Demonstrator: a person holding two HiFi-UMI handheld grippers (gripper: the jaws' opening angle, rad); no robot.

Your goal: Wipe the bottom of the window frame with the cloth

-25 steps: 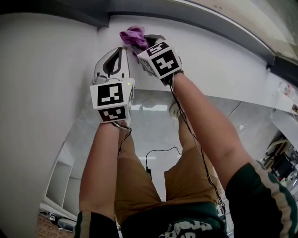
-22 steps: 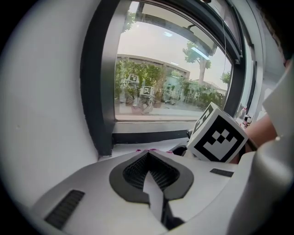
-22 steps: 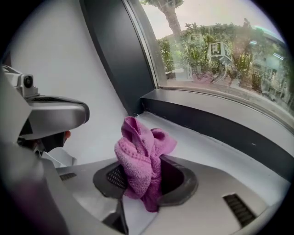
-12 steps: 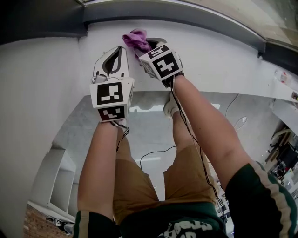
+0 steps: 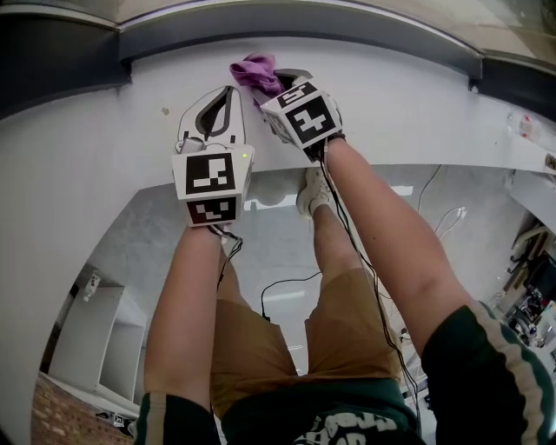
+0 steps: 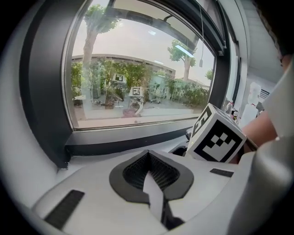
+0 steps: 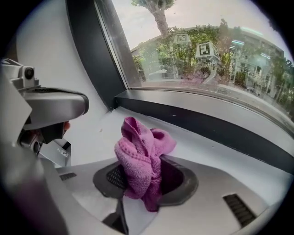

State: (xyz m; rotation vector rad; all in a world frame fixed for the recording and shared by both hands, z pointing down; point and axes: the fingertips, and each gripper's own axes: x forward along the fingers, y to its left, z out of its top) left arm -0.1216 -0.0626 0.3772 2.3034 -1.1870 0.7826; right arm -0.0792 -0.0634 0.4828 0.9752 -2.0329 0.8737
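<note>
I see the dark window frame [image 5: 347, 26] running along the far edge of the white sill [image 5: 417, 104], and both my grippers are held over the sill on the near side of the frame's bottom rail. My left gripper [image 6: 149, 160] has its jaws pressed together with nothing between them, and it sits a little further from the frame than the right gripper [image 7: 147, 176], just beside it. The right gripper's jaws are clamped on the bunched purple cloth [image 7: 140, 156], which sits close to the frame's bottom rail without touching it.
</note>
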